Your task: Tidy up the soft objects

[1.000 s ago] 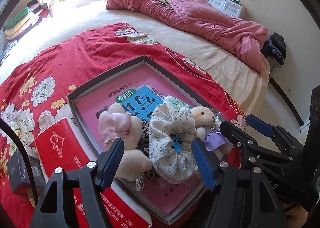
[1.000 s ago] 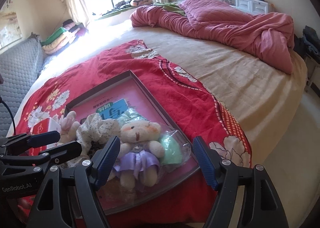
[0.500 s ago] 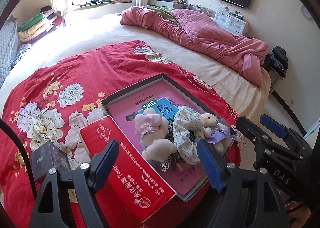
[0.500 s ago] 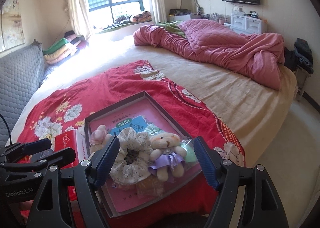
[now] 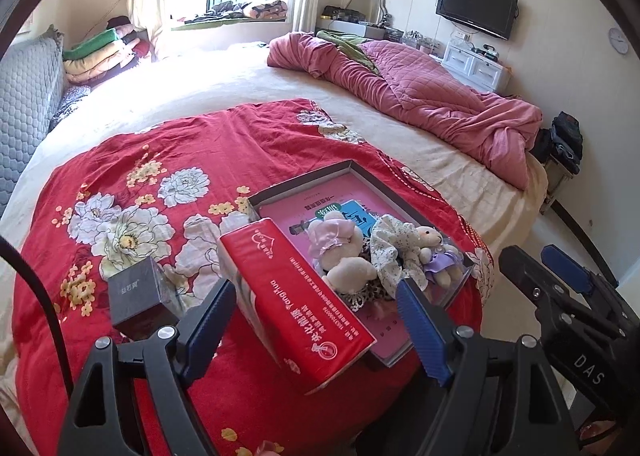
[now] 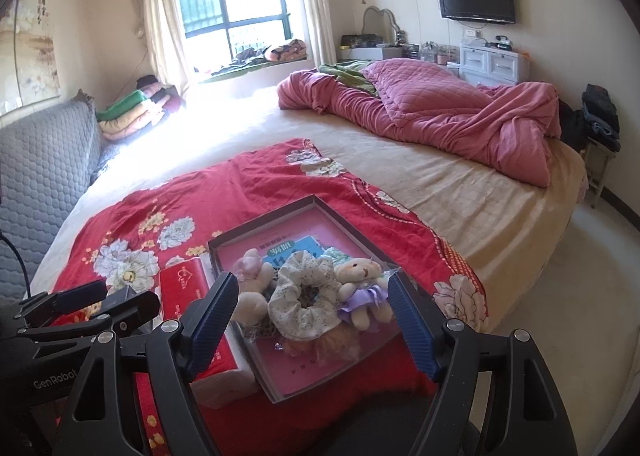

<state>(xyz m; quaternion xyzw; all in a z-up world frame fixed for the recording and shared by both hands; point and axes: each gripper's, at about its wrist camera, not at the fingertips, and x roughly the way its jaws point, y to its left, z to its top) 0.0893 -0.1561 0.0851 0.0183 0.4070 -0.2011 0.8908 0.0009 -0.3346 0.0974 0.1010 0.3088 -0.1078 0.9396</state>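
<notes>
Both my left hand-held gripper (image 5: 316,320) and right hand-held gripper (image 6: 312,320) have pulled back and up from the tray (image 6: 320,206), jaws wide and empty, the left having just opened further, leaving the plush toys (image 6: 360,284) and scrunchie (image 6: 304,304) gathered inside, so sorting looks about finished.

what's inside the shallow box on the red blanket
In the box: a pink book flat on the bottom, with two small plush bears and a floral scrunchie on it. They hide most of the book's cover.
</notes>
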